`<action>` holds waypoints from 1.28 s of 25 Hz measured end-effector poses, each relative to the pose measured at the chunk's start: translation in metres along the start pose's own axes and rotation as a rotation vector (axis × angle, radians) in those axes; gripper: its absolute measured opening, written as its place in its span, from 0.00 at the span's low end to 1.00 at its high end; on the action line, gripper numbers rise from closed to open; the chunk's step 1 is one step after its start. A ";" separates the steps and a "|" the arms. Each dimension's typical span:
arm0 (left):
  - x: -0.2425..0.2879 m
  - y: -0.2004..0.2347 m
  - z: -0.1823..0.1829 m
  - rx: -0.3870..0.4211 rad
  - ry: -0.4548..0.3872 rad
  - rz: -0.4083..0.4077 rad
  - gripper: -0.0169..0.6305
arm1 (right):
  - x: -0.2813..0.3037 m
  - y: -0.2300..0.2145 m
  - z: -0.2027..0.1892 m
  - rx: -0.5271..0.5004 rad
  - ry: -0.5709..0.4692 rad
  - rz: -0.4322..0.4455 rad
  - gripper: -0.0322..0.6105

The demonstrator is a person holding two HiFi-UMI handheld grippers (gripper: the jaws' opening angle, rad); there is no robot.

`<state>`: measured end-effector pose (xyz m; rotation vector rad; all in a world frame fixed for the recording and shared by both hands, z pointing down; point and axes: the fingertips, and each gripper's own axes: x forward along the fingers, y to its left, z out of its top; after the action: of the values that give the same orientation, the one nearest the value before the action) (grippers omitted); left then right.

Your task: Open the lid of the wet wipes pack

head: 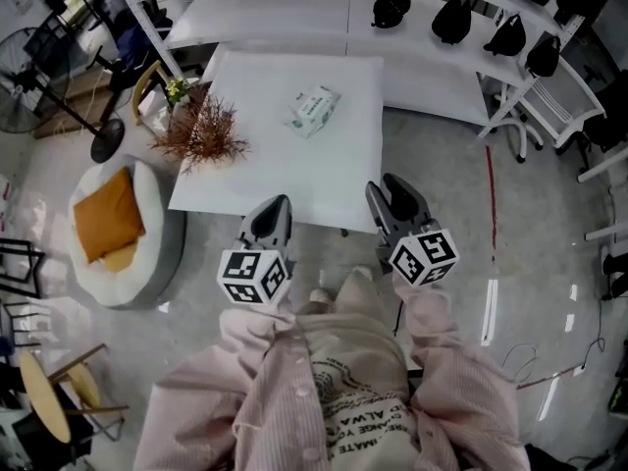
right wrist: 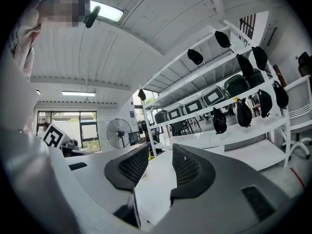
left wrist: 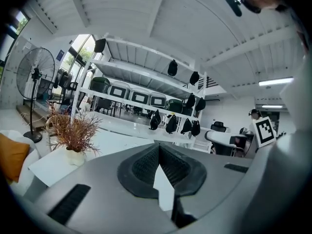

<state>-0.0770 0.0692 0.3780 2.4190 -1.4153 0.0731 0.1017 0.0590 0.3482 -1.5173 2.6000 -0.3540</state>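
Observation:
The wet wipes pack [head: 314, 109], white with green print, lies flat on the far half of the white table [head: 285, 180], and I cannot make out how its lid stands. Both grippers hover at the table's near edge, well short of the pack. My left gripper [head: 276, 207] is shut, its dark pads meeting at the tips with nothing between them [left wrist: 159, 149]. Slightly further forward, my right gripper [head: 390, 190] is open, with a clear gap between its pads [right wrist: 161, 156]. The pack does not show in either gripper view.
A dried reddish plant [head: 202, 135] in a small white pot stands at the table's left edge. A round floor seat with an orange cushion [head: 106, 214] lies to the left. White shelving with black bags [head: 451, 18] runs behind the table. A standing fan [left wrist: 35, 74] is at far left.

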 end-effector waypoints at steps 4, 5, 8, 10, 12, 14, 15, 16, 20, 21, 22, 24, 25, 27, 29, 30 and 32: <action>0.010 0.003 -0.003 -0.007 0.015 0.006 0.02 | 0.009 -0.009 -0.002 -0.004 0.008 -0.001 0.26; 0.013 0.004 -0.003 -0.009 0.018 0.009 0.02 | 0.013 -0.012 -0.003 -0.003 0.013 0.001 0.26; 0.026 0.011 -0.004 -0.017 0.023 0.027 0.02 | 0.028 -0.022 -0.007 -0.005 0.031 0.016 0.26; 0.037 0.017 -0.004 -0.028 0.026 0.040 0.02 | 0.041 -0.028 -0.009 -0.007 0.047 0.030 0.26; 0.049 0.023 -0.003 -0.045 0.026 0.054 0.02 | 0.057 -0.037 -0.010 -0.013 0.063 0.048 0.26; 0.065 0.028 0.000 -0.061 0.021 0.067 0.02 | 0.074 -0.047 -0.011 -0.024 0.084 0.069 0.26; 0.074 0.030 0.001 -0.067 0.021 0.073 0.02 | 0.082 -0.052 -0.011 -0.033 0.097 0.081 0.26; 0.082 0.032 0.002 -0.073 0.020 0.078 0.02 | 0.090 -0.057 -0.012 -0.043 0.110 0.093 0.26; 0.117 0.041 0.005 -0.097 0.027 0.100 0.02 | 0.125 -0.080 -0.012 -0.073 0.159 0.138 0.26; 0.125 0.044 0.005 -0.105 0.031 0.108 0.02 | 0.135 -0.086 -0.012 -0.083 0.173 0.151 0.26; 0.132 0.047 0.004 -0.113 0.034 0.118 0.02 | 0.145 -0.091 -0.013 -0.095 0.186 0.164 0.26; 0.147 0.055 0.003 -0.128 0.041 0.140 0.02 | 0.165 -0.100 -0.017 -0.118 0.213 0.195 0.26; 0.153 0.059 0.002 -0.137 0.046 0.152 0.02 | 0.175 -0.103 -0.019 -0.127 0.227 0.212 0.26; 0.164 0.066 -0.001 -0.155 0.056 0.177 0.02 | 0.192 -0.107 -0.025 -0.143 0.258 0.251 0.26; 0.175 0.072 -0.004 -0.171 0.064 0.203 0.02 | 0.207 -0.112 -0.031 -0.159 0.287 0.292 0.26; 0.181 0.075 -0.005 -0.178 0.068 0.215 0.02 | 0.215 -0.114 -0.034 -0.166 0.299 0.311 0.26; 0.190 0.080 -0.008 -0.190 0.073 0.239 0.02 | 0.229 -0.119 -0.041 -0.182 0.322 0.348 0.26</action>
<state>-0.0488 -0.1237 0.4464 2.0674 -1.5946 0.0799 0.0798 -0.1902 0.4228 -1.0899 3.1558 -0.3582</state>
